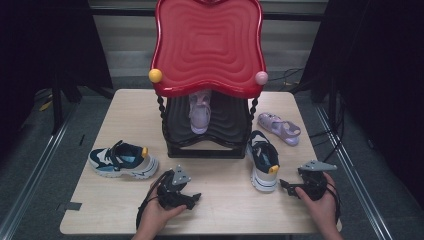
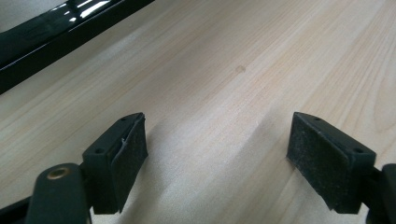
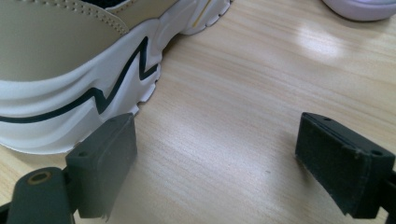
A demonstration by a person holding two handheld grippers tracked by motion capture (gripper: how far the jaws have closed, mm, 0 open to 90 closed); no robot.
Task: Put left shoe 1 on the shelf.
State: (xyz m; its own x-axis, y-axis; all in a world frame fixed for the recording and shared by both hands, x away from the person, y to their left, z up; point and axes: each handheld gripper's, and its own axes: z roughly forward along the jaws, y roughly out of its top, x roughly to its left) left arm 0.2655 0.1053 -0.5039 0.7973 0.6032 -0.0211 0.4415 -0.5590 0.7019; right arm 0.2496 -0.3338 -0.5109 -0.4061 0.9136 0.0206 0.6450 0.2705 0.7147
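Observation:
A blue, white and black sneaker (image 1: 123, 160) lies on its sole at the table's left. Its mate (image 1: 263, 159) stands to the right of the rack, heel toward me. My left gripper (image 1: 186, 192) sits low over bare wood near the front edge. In the left gripper view it (image 2: 217, 140) is open, with nothing but tabletop between the pads. My right gripper (image 1: 287, 185) rests just right of the mate's heel. In the right gripper view it (image 3: 215, 140) is open, and the sneaker's white sole (image 3: 70, 102) lies beside the left pad (image 3: 109, 158), not between the pads.
A shoe rack with a red wavy top (image 1: 207, 45) and black shelves (image 1: 225, 125) stands mid-table, its black base (image 2: 46, 37) ahead of my left gripper. A lilac shoe (image 1: 200, 112) stands on a shelf. A purple sandal (image 1: 279, 128) lies back right.

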